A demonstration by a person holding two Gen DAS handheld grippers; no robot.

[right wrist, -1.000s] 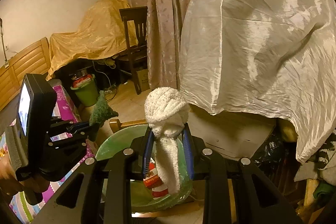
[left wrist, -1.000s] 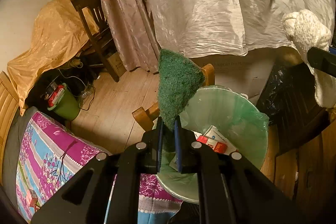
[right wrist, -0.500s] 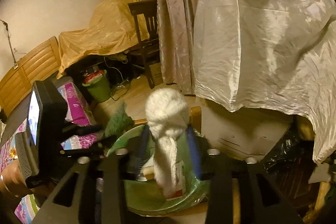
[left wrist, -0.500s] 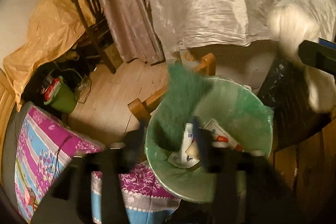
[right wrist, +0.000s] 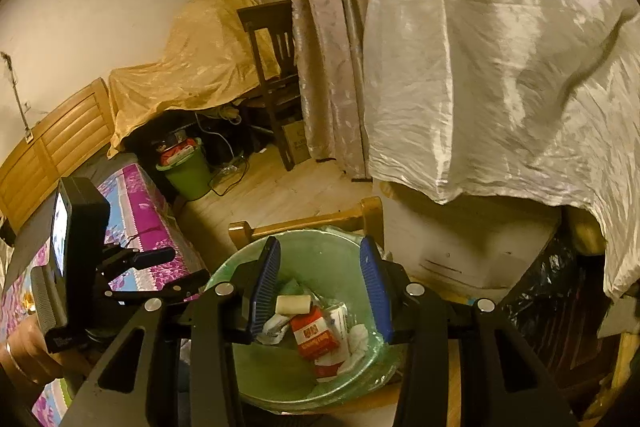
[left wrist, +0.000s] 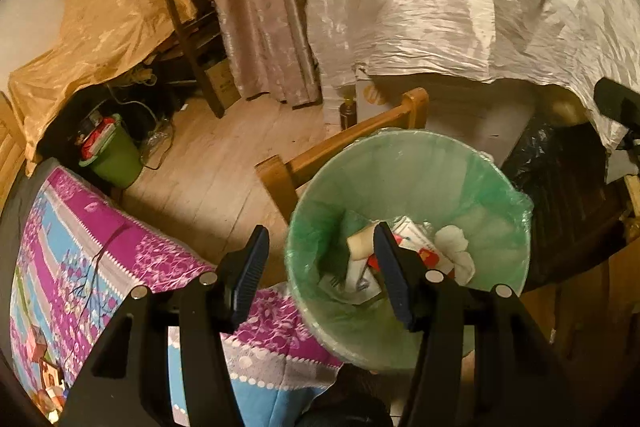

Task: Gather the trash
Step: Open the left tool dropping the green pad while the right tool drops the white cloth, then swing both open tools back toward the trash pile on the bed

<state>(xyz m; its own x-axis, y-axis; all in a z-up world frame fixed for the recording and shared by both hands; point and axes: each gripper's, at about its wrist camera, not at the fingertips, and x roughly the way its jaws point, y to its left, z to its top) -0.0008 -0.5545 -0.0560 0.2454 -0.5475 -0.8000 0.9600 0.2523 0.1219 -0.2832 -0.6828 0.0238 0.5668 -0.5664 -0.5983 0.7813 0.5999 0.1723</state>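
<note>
- The left gripper [left wrist: 318, 267] hung over the near rim of the green-lined trash bin [left wrist: 472, 167]; its jaws had just been opening and stood apart with nothing between the pads.
- The right gripper [right wrist: 322, 287] was likewise over the bin, its jaws having just spread, blue pads clear of everything; only the bin's contents showed through the gap.
- Inside the bin lay the trash: a red-and-white carton [right wrist: 316, 341], a pale block [right wrist: 293, 304], crumpled white cloth [left wrist: 454, 251] and paper scraps, all resting on the liner at the bottom.
- The bin stood against a wooden bed frame [left wrist: 344, 151], beside a purple-and-blue patterned bedspread [left wrist: 100, 247].
- In the right wrist view a hand [right wrist: 24, 355] held the left gripper's body at the lower left.
- A smaller green bin [left wrist: 114, 159] sat well apart on the wooden floor, near a dark chair [left wrist: 188, 15].
</note>
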